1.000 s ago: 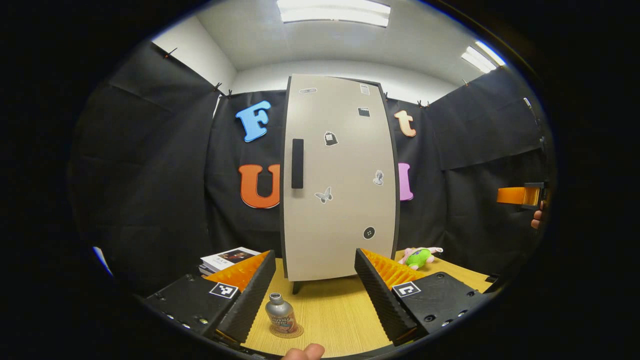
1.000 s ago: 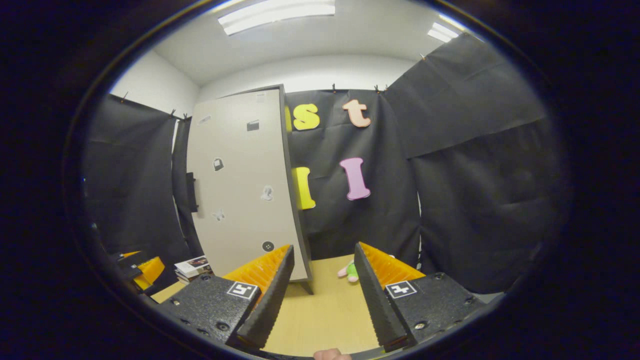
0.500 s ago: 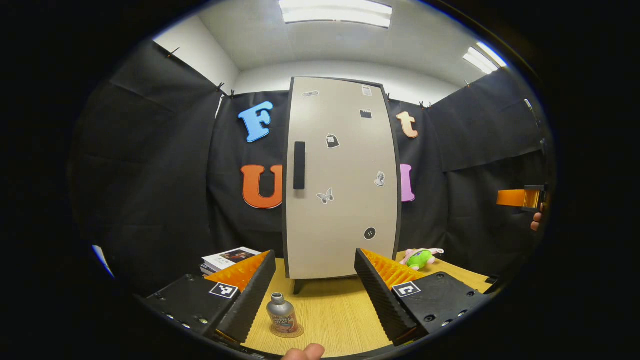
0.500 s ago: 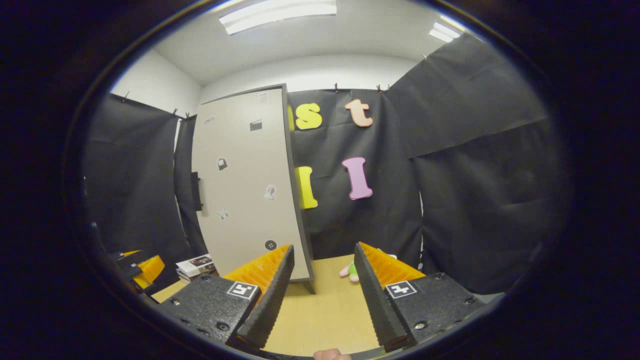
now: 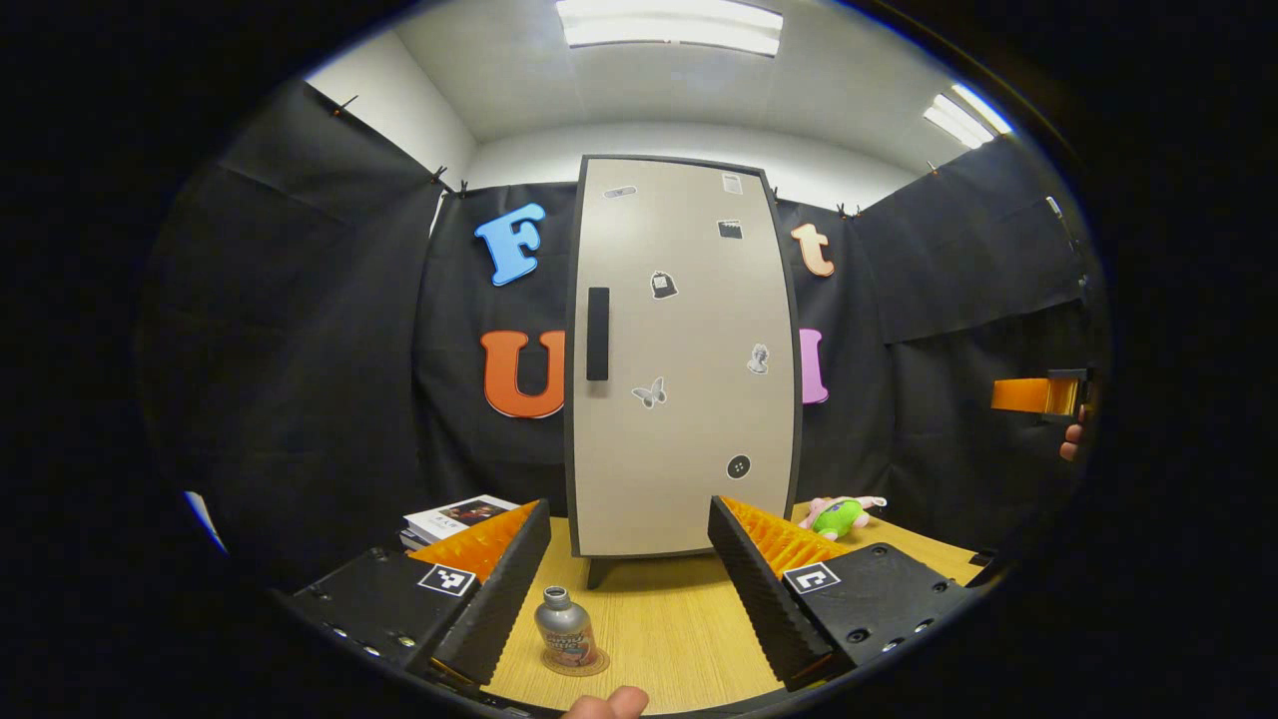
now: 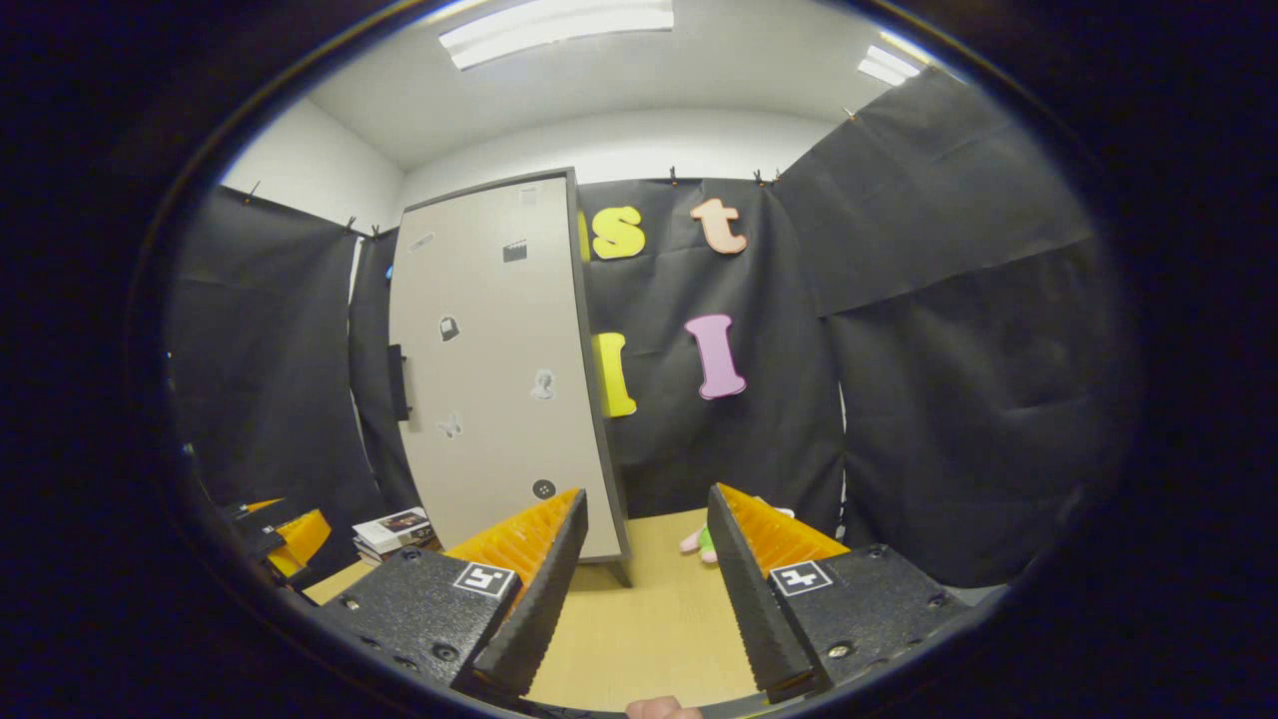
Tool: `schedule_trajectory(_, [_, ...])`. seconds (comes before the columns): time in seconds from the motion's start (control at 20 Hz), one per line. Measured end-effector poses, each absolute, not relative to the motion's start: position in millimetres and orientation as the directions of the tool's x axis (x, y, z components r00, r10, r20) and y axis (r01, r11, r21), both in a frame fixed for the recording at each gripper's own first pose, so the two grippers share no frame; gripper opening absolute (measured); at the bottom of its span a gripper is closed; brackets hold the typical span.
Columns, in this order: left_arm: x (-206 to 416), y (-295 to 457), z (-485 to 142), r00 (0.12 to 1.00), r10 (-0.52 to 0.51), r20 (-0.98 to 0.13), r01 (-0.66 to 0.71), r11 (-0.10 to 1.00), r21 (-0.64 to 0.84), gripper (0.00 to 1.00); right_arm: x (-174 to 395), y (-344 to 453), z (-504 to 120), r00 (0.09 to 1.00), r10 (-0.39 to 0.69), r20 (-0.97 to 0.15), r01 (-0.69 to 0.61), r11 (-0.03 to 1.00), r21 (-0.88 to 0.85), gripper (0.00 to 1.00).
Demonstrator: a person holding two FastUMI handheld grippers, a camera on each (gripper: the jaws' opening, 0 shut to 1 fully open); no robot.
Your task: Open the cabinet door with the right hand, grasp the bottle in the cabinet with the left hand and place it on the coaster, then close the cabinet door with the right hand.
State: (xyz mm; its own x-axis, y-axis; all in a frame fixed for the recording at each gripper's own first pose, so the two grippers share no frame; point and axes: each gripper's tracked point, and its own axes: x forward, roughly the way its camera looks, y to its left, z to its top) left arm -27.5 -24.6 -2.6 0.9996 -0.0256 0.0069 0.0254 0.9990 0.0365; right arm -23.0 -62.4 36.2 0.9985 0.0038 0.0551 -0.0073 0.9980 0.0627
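The bottle point(image 5: 564, 628) stands on its coaster point(image 5: 591, 663), cabinet door point(image 5: 679, 359) shut. Both hand-held grippers, left point(image 5: 629, 584) and right point(image 6: 644, 584), gape apart, gripping nothing.

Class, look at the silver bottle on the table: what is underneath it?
The bottle stands upright on a round coaster, whose rim shows around its base. The coaster's middle is covered by the bottle.

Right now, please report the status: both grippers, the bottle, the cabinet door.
Left gripper open, empty. Right gripper open, empty, apart from the cabinet door. Bottle upright on the coaster. Door looks shut, nothing in the way.
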Motion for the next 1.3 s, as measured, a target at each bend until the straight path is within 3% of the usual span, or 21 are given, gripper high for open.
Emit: schedule_trajectory(1.3, [-24, -19, -2, 1.0, -0.027, 0.017, 0.026, 0.999, 0.029, 0.96, -20, -52, 34, 0.999, 0.008, 0.049, -0.011, 0.999, 0.046, 0.79])
